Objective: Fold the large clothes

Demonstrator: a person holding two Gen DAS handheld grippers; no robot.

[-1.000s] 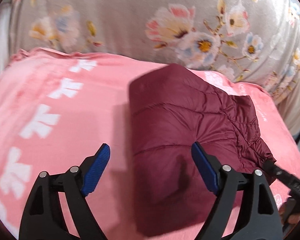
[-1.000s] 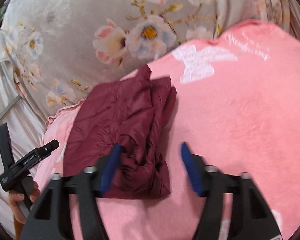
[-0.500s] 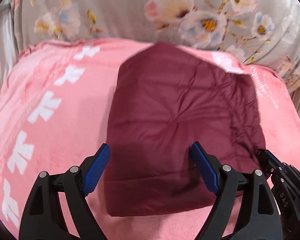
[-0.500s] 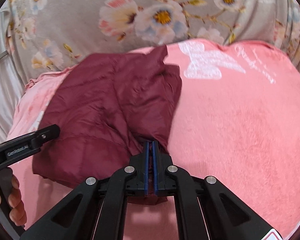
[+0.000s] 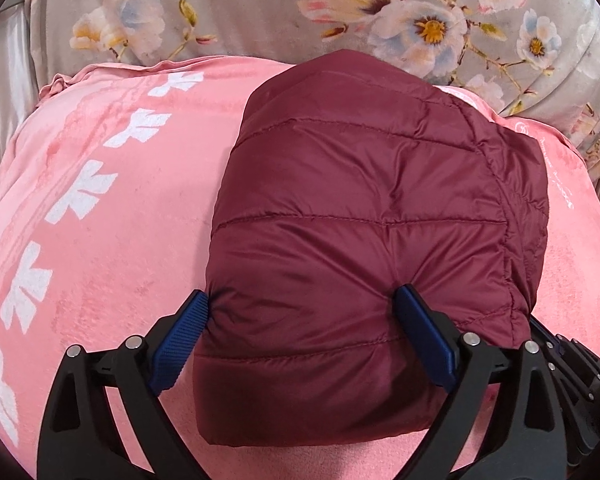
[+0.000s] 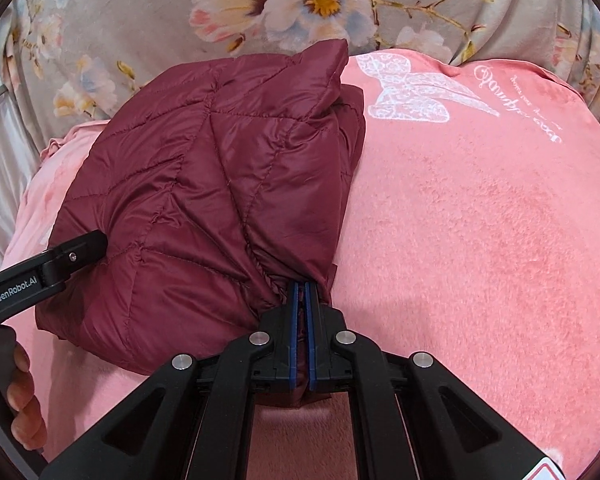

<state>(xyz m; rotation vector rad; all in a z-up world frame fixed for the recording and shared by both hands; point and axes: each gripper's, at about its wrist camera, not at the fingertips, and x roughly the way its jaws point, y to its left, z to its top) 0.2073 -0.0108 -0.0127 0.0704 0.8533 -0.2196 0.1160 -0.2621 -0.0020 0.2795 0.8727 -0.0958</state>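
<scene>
A folded maroon quilted jacket point(image 5: 360, 200) lies on a pink blanket point(image 5: 100, 240). My left gripper point(image 5: 300, 320) straddles the jacket's near edge; its jaws are opening, and both blue pads rest against the padded fabric without clamping it. In the right wrist view the jacket point(image 6: 204, 184) fills the left half. My right gripper point(image 6: 300, 300) is shut on a bunched fold at the jacket's near right corner. One finger of the left gripper point(image 6: 72, 256) touches the jacket's left side there. The right gripper's body point(image 5: 560, 352) shows at the lower right of the left wrist view.
The pink blanket point(image 6: 480, 240) has a white butterfly print point(image 6: 412, 92) and script. Grey floral bedding point(image 5: 260, 12) rises behind it. A person's hand point(image 6: 20, 392) holds the left gripper's handle at the lower left. Bare blanket lies to the jacket's right.
The right gripper closed on the jacket's bunched edge. Both grippers came down closer to the jacket. The left jaws now straddle its near edge and stand wider.
</scene>
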